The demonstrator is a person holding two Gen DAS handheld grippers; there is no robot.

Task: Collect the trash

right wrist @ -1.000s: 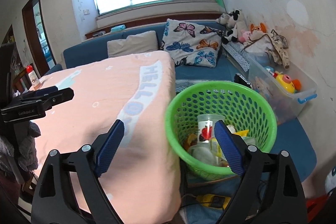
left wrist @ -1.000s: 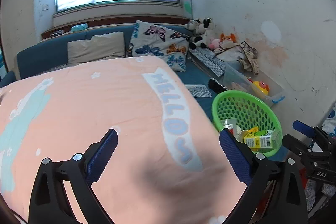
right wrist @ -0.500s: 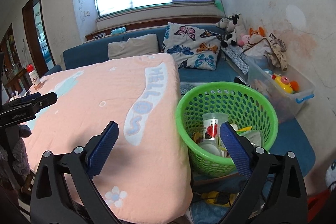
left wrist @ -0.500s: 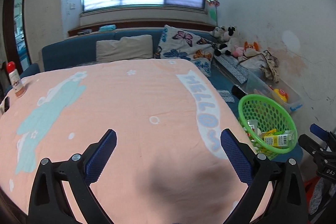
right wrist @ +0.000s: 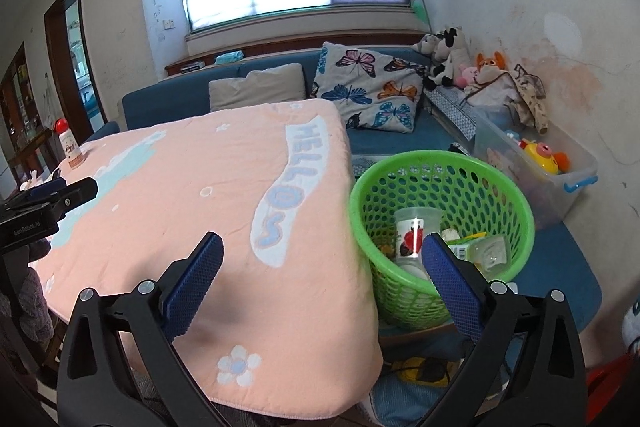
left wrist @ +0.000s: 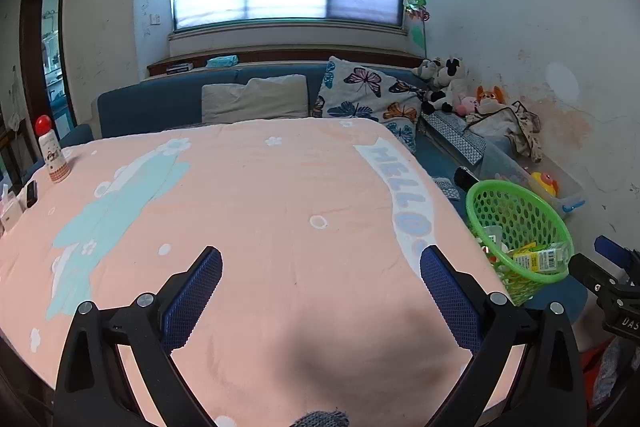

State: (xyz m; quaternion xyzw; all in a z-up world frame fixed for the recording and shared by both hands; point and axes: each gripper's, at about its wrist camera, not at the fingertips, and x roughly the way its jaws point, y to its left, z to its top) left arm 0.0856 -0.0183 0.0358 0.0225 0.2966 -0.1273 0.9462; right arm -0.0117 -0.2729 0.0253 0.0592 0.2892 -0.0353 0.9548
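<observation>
Both tools, left tool (left wrist: 320, 269) and right tool (right wrist: 322, 255), gape wide, empty; green basket (right wrist: 516, 195) beside pink-covered table (right wrist: 180, 203).

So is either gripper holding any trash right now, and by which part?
Nothing is held. The left gripper stands open over the pink tablecloth; the right gripper has just been opening, nothing between its fingers, beside the green basket.
</observation>
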